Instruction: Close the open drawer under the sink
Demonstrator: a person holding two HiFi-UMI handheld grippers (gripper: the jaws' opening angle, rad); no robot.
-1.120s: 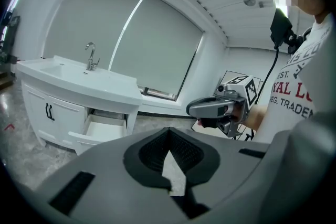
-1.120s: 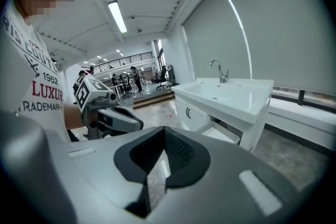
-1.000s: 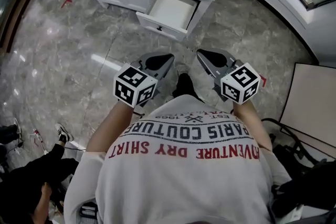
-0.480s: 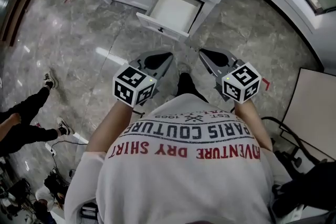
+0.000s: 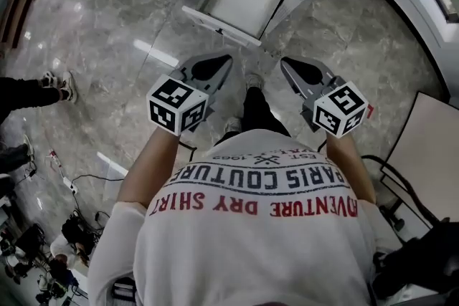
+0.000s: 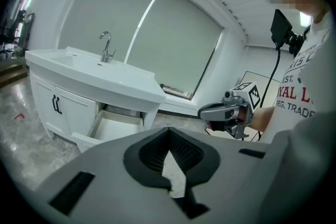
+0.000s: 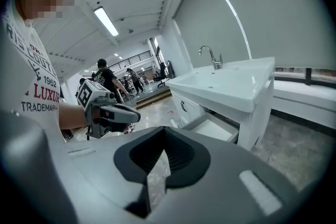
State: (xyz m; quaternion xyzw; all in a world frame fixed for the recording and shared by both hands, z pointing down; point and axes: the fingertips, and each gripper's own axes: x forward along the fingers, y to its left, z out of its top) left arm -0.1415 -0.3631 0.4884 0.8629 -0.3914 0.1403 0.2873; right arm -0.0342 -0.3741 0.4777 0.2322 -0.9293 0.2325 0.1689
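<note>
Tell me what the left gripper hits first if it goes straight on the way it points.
Likely the open drawer: the left gripper points at its front panel, nothing standing between. Height is unclear; it might pass above and reach the countertop.

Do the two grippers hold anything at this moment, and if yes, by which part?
Nothing is held. The left gripper and the right gripper both have their jaws together and empty, apart from the open drawer.
</note>
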